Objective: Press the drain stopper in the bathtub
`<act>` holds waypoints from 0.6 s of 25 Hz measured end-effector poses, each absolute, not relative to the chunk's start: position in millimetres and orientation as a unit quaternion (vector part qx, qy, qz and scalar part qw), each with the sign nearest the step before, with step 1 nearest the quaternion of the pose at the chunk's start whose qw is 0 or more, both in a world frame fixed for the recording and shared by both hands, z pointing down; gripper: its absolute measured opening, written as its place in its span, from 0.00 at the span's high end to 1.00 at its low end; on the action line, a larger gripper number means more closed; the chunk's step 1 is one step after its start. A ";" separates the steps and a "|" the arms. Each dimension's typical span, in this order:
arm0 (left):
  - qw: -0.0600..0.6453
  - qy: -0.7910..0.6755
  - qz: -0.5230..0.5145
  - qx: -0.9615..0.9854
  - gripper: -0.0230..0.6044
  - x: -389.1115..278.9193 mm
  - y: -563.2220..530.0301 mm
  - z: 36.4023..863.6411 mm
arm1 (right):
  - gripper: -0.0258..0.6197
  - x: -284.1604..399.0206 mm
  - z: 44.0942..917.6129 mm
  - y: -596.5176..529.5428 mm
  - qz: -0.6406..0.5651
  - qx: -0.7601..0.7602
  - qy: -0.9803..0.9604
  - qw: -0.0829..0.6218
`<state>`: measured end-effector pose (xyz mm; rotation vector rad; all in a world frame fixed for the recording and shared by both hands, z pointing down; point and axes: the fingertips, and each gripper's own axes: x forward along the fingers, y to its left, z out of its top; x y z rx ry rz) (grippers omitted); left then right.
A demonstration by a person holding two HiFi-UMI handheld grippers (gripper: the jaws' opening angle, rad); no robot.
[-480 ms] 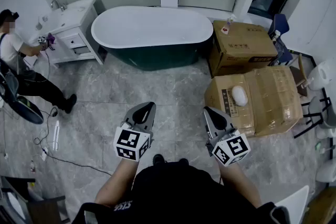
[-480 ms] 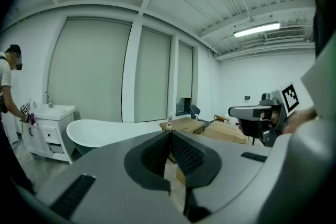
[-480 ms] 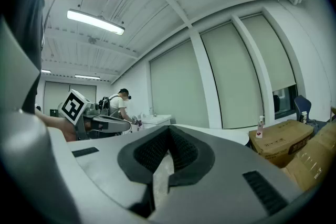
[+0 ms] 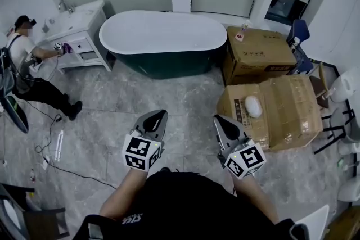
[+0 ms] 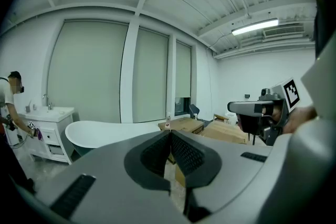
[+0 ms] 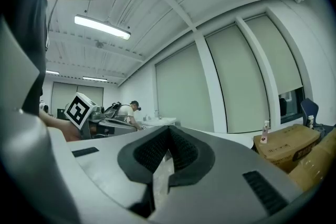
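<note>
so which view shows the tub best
The head view: the whole tub shows from above, white inside, dark outside. The left gripper view gives the tub side-on, with one end cut off by the jaws. The right gripper view shows only a thin pale strip past the jaws, likely its rim.

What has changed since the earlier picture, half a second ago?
The other person at the left has moved nearer to the white vanity. Nothing was taken hold of or let go. Both the left hand-held gripper and the right hand-held gripper stay shut and empty, short of the bathtub.
</note>
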<state>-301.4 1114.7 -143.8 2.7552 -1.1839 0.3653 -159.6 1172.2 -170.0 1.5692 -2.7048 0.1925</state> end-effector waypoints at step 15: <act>0.092 -0.379 0.126 0.912 0.93 -255.3 1068.9 -112.0 | 0.94 -106.8 -139.2 1140.8 0.125 0.508 -0.852 -0.010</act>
